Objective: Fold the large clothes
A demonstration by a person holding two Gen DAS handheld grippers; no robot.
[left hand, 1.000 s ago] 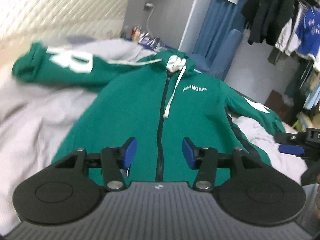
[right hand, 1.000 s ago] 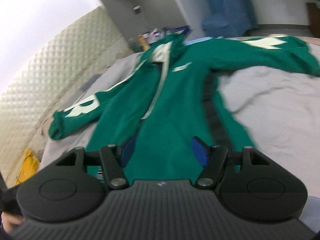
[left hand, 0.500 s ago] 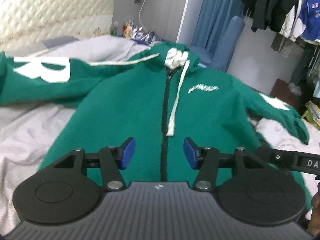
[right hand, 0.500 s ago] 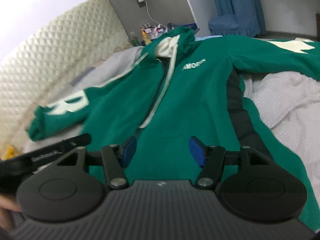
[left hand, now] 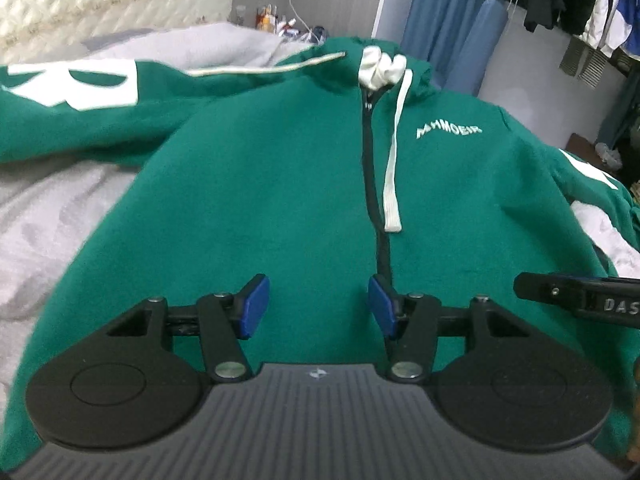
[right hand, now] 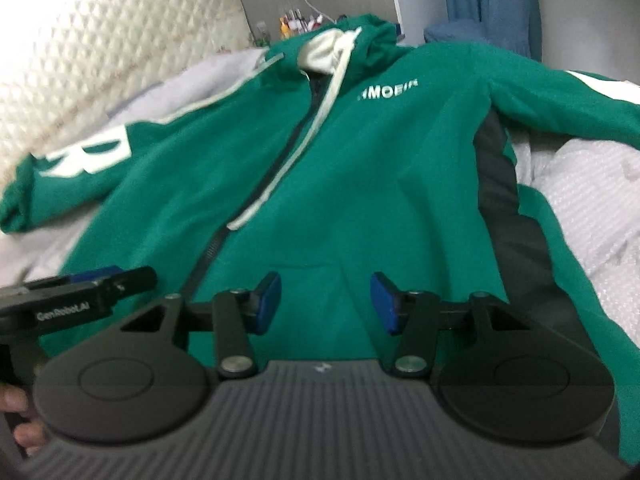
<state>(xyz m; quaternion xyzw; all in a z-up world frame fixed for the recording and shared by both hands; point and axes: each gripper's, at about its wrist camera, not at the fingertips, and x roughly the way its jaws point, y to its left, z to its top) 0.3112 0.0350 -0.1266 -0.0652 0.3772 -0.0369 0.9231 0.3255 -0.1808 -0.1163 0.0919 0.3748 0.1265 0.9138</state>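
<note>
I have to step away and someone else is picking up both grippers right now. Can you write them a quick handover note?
Left gripper: open, empty, over the lower front of the green hoodie.
Right gripper: jaws have just been closing, nothing between them, over the hoodie's pocket area.
Hoodie: zipped, face up on the grey bedding, both sleeves spread out.
Done: hoodie laid out.
Left: every fold; nothing is gripped yet.

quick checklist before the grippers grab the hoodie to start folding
1. Green hoodie lies flat, front up: ok.
2. Zipper closed: ok as far as visible.
3. Sleeves spread out to both sides: ok.
4. Left gripper open, nothing between its fingers: ok.
5. Right gripper, which has just been closing, still open and holding nothing: ok.
6. Bottom hem position: cannot tell, hidden behind the grippers.
</note>
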